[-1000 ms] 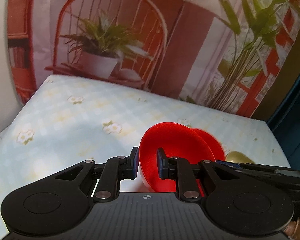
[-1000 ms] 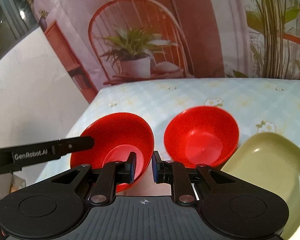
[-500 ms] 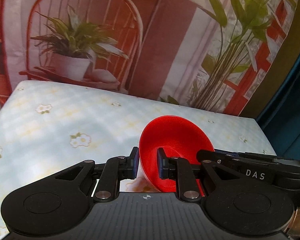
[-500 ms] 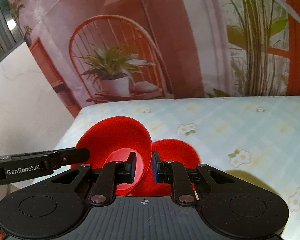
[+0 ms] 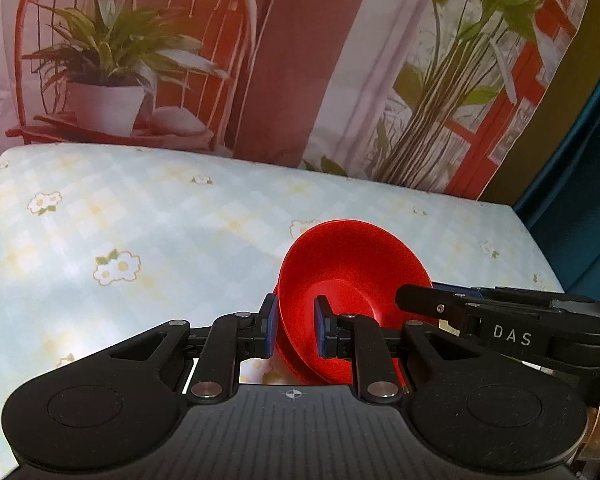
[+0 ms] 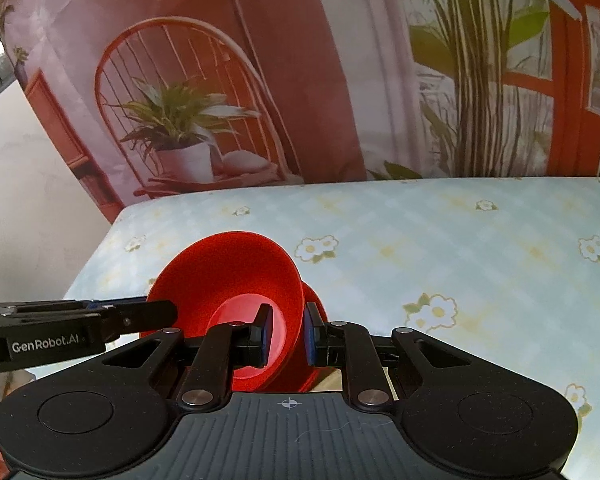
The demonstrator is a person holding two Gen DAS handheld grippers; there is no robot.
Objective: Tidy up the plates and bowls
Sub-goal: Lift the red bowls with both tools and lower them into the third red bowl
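- Bowls number two, both red, one nested in the other and tipped on edge above the floral surface.
- Left tongs pinch the wall of the inner red bowl; the outer red bowl shows just behind it.
- Right tongs clamp the opposite side, one pad inside the inner bowl and the other between the two bowls' walls.
- Both tongs angle downward, coming at the stack from opposite sides, each visible in the other's view.
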